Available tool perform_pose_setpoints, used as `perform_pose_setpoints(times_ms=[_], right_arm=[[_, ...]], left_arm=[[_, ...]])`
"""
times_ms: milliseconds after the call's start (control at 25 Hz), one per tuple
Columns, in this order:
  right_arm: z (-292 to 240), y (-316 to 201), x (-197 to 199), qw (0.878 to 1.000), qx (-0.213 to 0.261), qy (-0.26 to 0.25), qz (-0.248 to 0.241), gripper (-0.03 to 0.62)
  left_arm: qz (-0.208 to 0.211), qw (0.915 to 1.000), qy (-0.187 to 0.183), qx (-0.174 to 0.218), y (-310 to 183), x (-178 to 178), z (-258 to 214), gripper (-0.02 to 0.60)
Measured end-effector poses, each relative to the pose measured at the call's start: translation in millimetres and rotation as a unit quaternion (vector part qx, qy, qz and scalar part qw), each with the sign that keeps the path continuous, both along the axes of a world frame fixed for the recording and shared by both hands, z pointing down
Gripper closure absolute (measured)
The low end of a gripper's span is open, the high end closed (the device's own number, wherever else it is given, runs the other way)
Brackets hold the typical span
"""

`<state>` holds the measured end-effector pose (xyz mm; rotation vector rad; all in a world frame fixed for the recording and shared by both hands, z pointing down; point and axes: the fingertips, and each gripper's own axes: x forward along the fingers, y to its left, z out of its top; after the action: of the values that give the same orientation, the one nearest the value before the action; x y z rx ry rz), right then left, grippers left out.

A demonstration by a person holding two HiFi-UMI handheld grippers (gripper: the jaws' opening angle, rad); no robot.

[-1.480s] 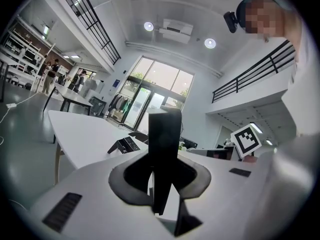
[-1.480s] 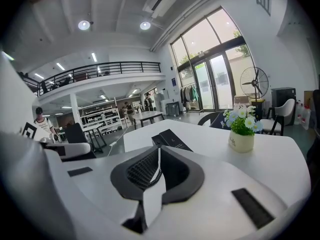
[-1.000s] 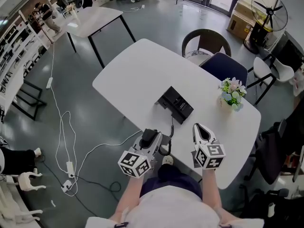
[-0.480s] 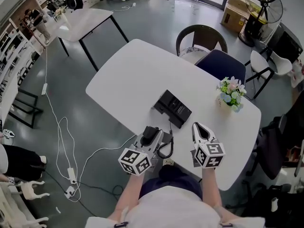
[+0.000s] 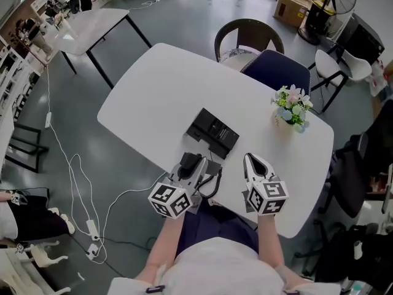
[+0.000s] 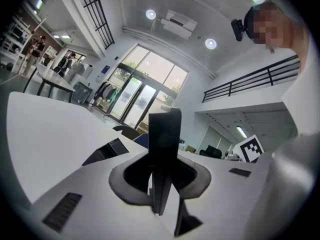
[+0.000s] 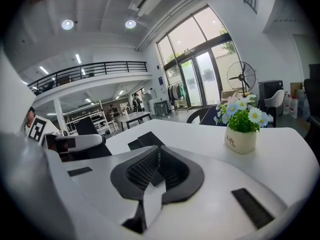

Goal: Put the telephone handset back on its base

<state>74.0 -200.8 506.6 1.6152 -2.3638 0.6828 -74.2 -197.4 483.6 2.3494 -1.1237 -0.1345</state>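
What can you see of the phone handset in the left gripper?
The handset is black, long and flat, like smooth plastic. The left gripper has its fingers closed on it, so it stands upright between them in the left gripper view. It is off its base, by the near edge of the white table. A curly black cord runs from it.

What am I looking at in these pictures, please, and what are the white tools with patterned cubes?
They are tools a person holds, one hand-held gripper per hand, each with two jaws. One picture comes from a camera on the person's head, looking down; the other two from cameras riding on each tool, looking along its jaws. On the white table sit a black telephone base and a pot of flowers. The left hand-held gripper grips the black handset; the right hand-held gripper is shut and empty.
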Motion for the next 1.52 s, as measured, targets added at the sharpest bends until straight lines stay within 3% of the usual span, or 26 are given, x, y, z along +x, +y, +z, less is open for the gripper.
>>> perform_pose_setpoints(times_ms=[120,400,960,1520], right_arm=[[-1.9,5.7,11.0,1.0,0.001,0.003,0.012,0.559],[6.1,16.1,28.4,1.0,-0.009,0.003,0.028,0.559],[22.7,21.9,42.7,0.997,-0.033,-0.019,0.063,0.559],[31.8,20.5,39.3,0.996,-0.052,0.0,0.07,0.559]], left_arm=[[0.004,0.9995,0.029,-0.007,-3.1,7.8,-1.9,0.495],[-0.001,0.9992,0.038,-0.012,-20.8,22.6,5.9,0.495],[0.005,0.9992,0.028,-0.029,-57.8,32.4,29.3,0.495],[0.024,0.9986,0.035,-0.032,-74.6,32.1,43.5,0.495]])
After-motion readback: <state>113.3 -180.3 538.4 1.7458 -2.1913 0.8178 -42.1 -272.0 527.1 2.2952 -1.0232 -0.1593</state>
